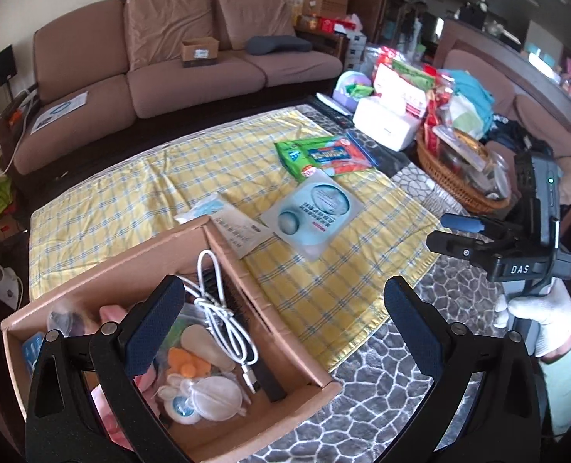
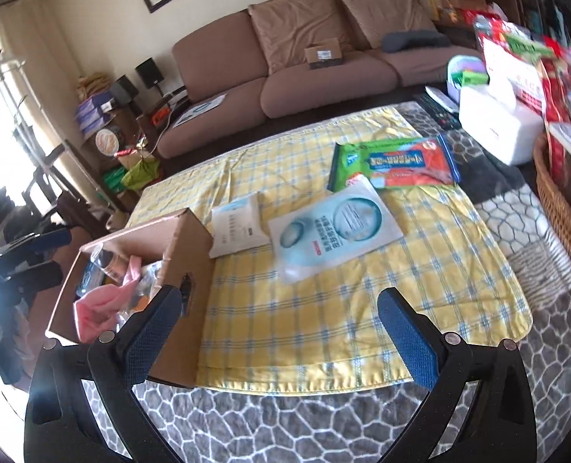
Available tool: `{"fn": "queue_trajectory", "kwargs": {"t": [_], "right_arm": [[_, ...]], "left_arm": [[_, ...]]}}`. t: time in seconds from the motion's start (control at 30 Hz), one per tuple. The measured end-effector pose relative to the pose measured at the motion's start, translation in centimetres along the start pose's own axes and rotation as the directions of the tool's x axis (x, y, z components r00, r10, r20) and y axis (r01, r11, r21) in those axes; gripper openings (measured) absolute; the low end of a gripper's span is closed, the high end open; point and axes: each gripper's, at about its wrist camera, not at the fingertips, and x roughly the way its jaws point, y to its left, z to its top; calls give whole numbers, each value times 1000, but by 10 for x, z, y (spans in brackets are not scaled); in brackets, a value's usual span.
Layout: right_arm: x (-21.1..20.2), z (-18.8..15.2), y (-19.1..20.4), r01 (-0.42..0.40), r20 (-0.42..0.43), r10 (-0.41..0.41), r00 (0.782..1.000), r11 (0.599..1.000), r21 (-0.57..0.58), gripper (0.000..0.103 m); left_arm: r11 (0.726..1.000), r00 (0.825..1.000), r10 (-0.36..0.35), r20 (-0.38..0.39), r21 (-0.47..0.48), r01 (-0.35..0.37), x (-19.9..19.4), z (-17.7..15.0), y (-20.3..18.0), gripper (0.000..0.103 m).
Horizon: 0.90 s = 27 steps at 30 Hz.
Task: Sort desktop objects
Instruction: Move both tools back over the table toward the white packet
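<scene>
A cardboard box [image 1: 316,380] [image 2: 187,254] sits at the near left of the yellow checked cloth [image 1: 324,289] [image 2: 324,308]. Inside lie a white cable [image 1: 223,320], a pink cloth [image 2: 100,305], round pads and other small items. My left gripper [image 1: 281,332] hovers open over the box's near right corner, empty. My right gripper [image 2: 281,335] [image 1: 445,231] is open and empty above the cloth's near edge, right of the box. On the cloth lie a pale blue mask packet [image 1: 312,212] [image 2: 335,227], a white packet [image 1: 243,231] [image 2: 235,227] and a green and orange wipes pack [image 1: 324,154] [image 2: 397,166].
A wicker basket [image 1: 451,181] [image 2: 559,208] full of packets stands at the table's right. Behind it are a white tissue box [image 1: 385,123] [image 2: 497,127] and remotes. A brown sofa [image 1: 192,69] [image 2: 304,65] runs behind the table. A gloved hand [image 1: 536,320] holds the right gripper.
</scene>
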Motion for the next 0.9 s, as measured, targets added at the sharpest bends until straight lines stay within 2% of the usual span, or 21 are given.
{"fn": "queue_trajectory", "kwargs": {"t": [0.07,0.2,0.3,0.4,0.5,0.53,0.57,0.63,0.7,0.83,0.87,0.9], "right_arm": [[6,-2,-20,-4,-10,4,1000,999,33,103],[22,-1,-52,-8,-24,9,1000,997,77,103],[32,2,-73,-33,-12,35,999,990,135,103],[41,7,-86,-41,5,41,999,987,153,103],[50,6,-93,-56,-4,57,998,986,154,103],[52,5,-94,-53,-14,56,998,987,154,103],[54,4,-95,-51,-26,56,998,987,152,103],[57,3,-93,-54,-41,61,997,989,137,103],[58,2,-91,-59,-54,65,996,992,115,103],[63,0,-94,-76,-69,84,994,990,115,103],[65,0,-98,-87,-69,97,993,988,131,103],[66,1,-103,-103,-66,115,991,983,153,103]], "left_arm": [[999,999,16,-33,52,-14,22,10,-13,103],[995,994,58,-91,87,-50,65,35,-15,103],[972,982,121,-145,219,-88,100,55,-22,103],[900,947,254,-199,407,-156,141,64,-33,103],[829,900,335,-280,542,-140,184,61,-41,97],[804,883,366,-293,577,-142,196,57,-42,86],[780,866,398,-302,608,-146,209,55,-44,71],[756,838,435,-328,639,-142,231,51,-41,59],[753,814,458,-358,642,-141,249,47,-34,59],[774,793,456,-404,619,-129,267,39,-24,59],[789,800,438,-409,601,-125,268,40,-23,58],[813,821,397,-411,573,-107,265,43,-25,58]]}}
